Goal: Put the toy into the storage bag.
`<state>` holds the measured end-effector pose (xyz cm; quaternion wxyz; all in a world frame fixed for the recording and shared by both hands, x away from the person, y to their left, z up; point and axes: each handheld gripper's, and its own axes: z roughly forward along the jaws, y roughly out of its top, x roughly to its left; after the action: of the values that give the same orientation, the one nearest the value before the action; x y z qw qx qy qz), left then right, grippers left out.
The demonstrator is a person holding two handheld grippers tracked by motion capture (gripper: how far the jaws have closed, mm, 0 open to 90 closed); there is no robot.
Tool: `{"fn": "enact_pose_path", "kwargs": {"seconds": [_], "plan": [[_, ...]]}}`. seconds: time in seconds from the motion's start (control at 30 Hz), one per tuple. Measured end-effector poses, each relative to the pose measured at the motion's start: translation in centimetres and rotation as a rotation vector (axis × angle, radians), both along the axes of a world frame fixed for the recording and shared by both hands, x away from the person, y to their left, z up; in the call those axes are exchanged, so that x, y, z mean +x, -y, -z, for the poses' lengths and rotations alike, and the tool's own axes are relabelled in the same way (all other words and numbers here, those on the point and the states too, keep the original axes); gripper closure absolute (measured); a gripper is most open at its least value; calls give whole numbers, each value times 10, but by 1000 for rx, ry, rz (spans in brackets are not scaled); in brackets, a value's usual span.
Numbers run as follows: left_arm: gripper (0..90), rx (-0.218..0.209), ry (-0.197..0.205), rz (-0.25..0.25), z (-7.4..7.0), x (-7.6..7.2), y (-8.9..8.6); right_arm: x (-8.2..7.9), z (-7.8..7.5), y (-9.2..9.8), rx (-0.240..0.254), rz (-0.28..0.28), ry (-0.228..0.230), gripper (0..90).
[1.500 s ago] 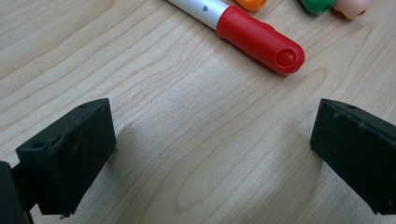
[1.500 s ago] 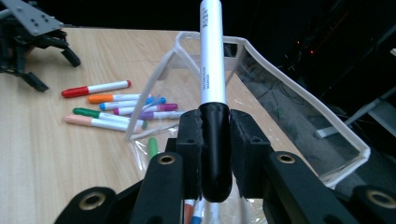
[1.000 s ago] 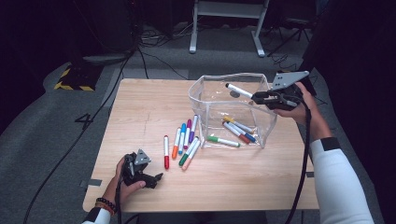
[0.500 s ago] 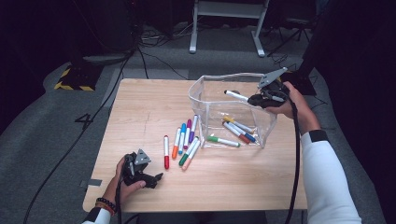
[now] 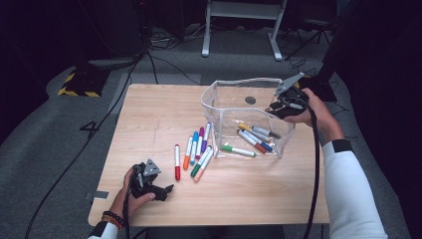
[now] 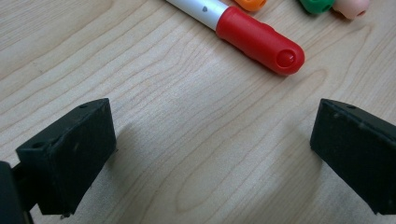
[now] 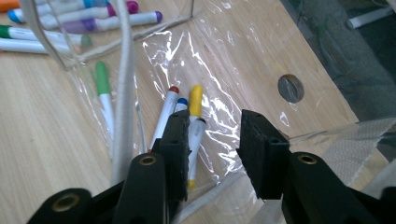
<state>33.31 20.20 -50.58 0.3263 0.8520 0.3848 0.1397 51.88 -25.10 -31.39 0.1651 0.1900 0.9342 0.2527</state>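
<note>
A clear plastic pouch [image 5: 219,94] stands open at the table's back right, with several markers [image 5: 254,137] lying inside. My right gripper [image 5: 275,106] hovers over its right rim. Its jaws have just been opening, and nothing is between them. In the right gripper view the right gripper [image 7: 215,117] looks down into the pouch [image 7: 219,56] at a dark-capped marker [image 7: 195,140] beside yellow-, blue- and red-capped ones. Several loose markers [image 5: 199,149] lie left of the pouch. My left gripper [image 5: 165,190] rests open on the wood at the front left. The left gripper [image 6: 212,135] faces a red-capped marker [image 6: 252,35].
A dark round spot [image 5: 250,100] on the wooden table [image 5: 149,114] shows through the pouch. Each gripper trails a cable toward the front edge. Beyond the table are a white stand [image 5: 239,30] and a yellow-and-black striped block [image 5: 79,82] on the floor.
The right gripper carried a black-capped marker left and down over the pouch, then its jaws parted and the marker left them. The left gripper stayed put.
</note>
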Motion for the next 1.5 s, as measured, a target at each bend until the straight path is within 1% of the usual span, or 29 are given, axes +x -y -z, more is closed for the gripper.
{"fn": "enact_pose_path", "kwargs": {"seconds": [0.07,0.13,0.23,0.3,0.33,0.4,0.47,0.5,0.6,0.7,0.73,0.8,0.83,0.87,0.93,1.0,1.1,1.2,1.27,1.33,1.4,1.47,1.5], "plan": [[5,1,0,1,0,0,0,-1,-2,3,21,18,14,580],[5,1,0,1,0,0,0,-4,-5,6,59,22,16,547],[5,0,0,0,0,0,0,-10,-11,11,116,25,37,518],[5,1,0,1,0,0,0,-16,-14,13,140,28,60,497],[5,0,0,-2,0,0,0,-18,-16,14,159,30,64,497],[5,1,0,-1,0,0,0,-28,-22,16,196,20,90,488],[5,0,-1,-2,0,0,0,-35,-27,18,235,21,104,482],[5,1,0,-2,0,0,0,-42,-30,19,266,14,109,477],[5,0,0,-5,0,0,0,-58,-35,21,316,-2,132,475],[5,0,0,-5,0,0,0,-74,-38,20,342,-32,150,478],[5,1,0,-5,0,0,0,-78,-38,20,349,-42,150,483],[5,1,0,-6,0,0,0,-90,-37,17,355,-75,158,489],[5,0,0,-6,0,-1,0,-96,-36,15,358,-81,163,493],[5,-1,-1,-8,0,-1,0,-101,-34,12,366,-93,159,494],[5,0,0,-6,0,-1,0,-111,-30,8,372,-114,165,498],[5,1,1,-7,0,-1,0,-119,-23,3,393,-130,153,504],[5,3,2,-7,0,-1,0,-131,-9,-9,381,-139,152,504],[5,4,3,-5,0,-1,0,-140,9,-21,387,-152,132,499],[5,3,2,-7,0,-1,0,-144,24,-29,395,-171,106,487],[6,3,2,-6,0,-1,0,-148,42,-40,382,-199,89,480],[5,3,2,-7,0,-1,0,-149,56,-50,387,-221,50,468],[5,3,2,-7,0,-1,0,-152,71,-62,370,-250,34,450],[5,5,4,-7,0,-1,0,-152,79,-68,368,-261,17,445]]}}
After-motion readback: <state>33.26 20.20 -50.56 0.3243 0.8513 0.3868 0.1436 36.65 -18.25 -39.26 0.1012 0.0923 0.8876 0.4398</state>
